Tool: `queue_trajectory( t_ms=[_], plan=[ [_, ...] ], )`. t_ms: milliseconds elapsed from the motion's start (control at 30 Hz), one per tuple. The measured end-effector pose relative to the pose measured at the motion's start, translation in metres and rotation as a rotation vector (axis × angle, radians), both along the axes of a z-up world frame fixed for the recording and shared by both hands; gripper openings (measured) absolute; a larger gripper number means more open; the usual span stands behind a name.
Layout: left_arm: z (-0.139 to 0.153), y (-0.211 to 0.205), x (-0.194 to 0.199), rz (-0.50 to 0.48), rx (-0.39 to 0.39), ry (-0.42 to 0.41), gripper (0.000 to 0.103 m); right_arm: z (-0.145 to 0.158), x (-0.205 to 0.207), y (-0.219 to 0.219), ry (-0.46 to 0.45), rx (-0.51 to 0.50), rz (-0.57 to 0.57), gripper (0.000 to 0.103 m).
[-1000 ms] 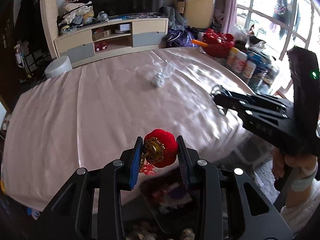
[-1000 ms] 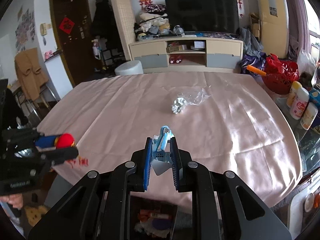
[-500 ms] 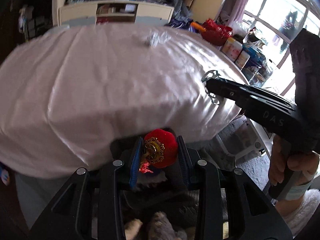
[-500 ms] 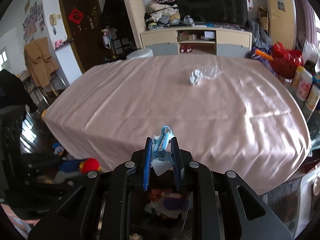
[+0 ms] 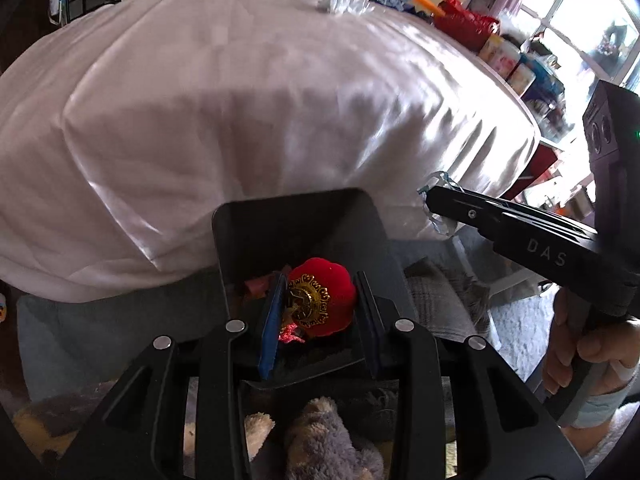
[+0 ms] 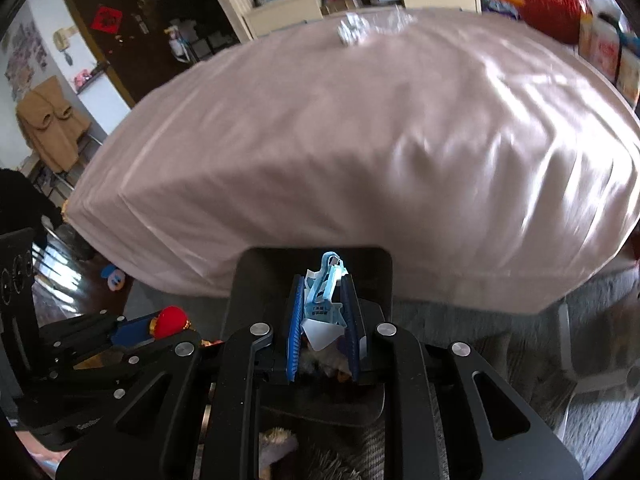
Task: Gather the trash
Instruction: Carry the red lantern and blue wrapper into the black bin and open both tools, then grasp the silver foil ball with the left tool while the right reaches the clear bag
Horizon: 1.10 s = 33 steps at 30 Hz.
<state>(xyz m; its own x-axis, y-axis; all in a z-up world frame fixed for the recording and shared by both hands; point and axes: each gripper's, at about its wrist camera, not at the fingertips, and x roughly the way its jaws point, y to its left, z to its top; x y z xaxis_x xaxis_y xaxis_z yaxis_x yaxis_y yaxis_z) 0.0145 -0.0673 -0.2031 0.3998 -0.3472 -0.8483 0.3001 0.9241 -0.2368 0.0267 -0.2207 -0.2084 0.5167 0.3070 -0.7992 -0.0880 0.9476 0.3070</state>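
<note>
Squeezing a round red ornament [image 5: 326,296] with a gold middle, the left gripper [image 5: 320,312] had its two blue pads pressed on the toy's sides, part way open because the toy was fat. It hung right over a black bin [image 5: 296,216] that stood on the floor by the table. Some bits of trash lay down inside the bin.

The right gripper [image 6: 322,312] was almost closed, pinching a crumpled blue and white face mask [image 6: 324,296]. It hung over the same black bin too. A person's hand [image 5: 576,344] gripped the handle of that right tool.

Farther off, the table had a shiny pink cloth [image 6: 360,140] over it. Near its far edge sat a crinkly clear plastic wrapper [image 6: 356,28]. Behind that stood a low cabinet [image 6: 360,0].
</note>
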Motion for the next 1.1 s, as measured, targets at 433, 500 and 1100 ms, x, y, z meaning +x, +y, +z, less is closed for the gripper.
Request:
queue_trajectory(
  t_ms=[433, 500, 1100],
  plan=[
    [-0.040, 0.000, 0.006, -0.019, 0.009, 0.102, 0.032, -0.029, 0.013, 0.015, 0.090, 0.008, 0.030, 0.022],
    [-0.040, 0.001, 0.007, -0.016, 0.008, 0.107, 0.032, -0.029, 0.015, 0.015, 0.093, 0.009, 0.033, 0.022],
    [-0.025, 0.007, 0.003, -0.002, 0.004, 0.071, 0.080, -0.011, 0.014, -0.023, 0.040, 0.026, -0.091, 0.090]
  ],
)
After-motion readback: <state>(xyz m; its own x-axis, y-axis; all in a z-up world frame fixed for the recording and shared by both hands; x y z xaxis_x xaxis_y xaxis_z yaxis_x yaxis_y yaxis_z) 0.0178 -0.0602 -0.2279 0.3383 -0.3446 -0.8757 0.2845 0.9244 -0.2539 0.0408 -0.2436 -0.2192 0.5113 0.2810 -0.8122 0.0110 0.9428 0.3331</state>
